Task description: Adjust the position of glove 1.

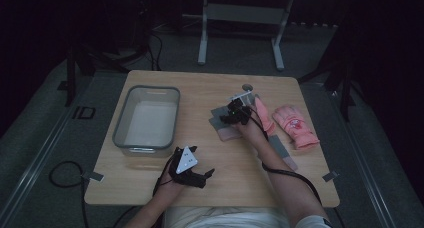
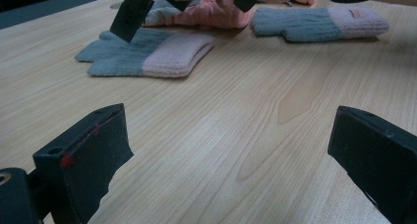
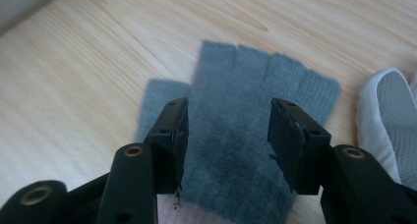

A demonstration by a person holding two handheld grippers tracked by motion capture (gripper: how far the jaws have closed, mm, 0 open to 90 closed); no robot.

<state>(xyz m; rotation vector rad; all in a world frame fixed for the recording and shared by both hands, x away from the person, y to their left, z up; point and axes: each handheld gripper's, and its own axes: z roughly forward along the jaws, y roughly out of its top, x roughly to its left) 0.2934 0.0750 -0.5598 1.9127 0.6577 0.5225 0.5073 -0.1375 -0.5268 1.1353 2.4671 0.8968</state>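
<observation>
Left gripper (image 1: 209,173): rested at the near edge of the wooden table (image 1: 240,188), held in the person's left hand; jaws stood wide apart over bare wood, nothing between them.

Clear plastic bin (image 1: 146,119): stood on the table's left half, just beyond the left gripper.

Second grey-and-pink glove (image 1: 283,152): lay flat to the right of the person's right forearm.

Right gripper (image 3: 226,130): poised over the middle of the table, pointing down at the grey-and-pink glove (image 3: 246,130). Jaws stood partly apart, straddling the grey palm below the fingers; whether the pads touched the knit could not be told. Nothing was clamped.

Grey-and-pink glove: lay flat at table centre, fingers pointing away from the person, pink cuff nearest.

White glove (image 3: 388,121): lay just beside the grey fingers.

Pink glove (image 1: 295,125): lay flat, right of centre, well apart from the bin.
</observation>
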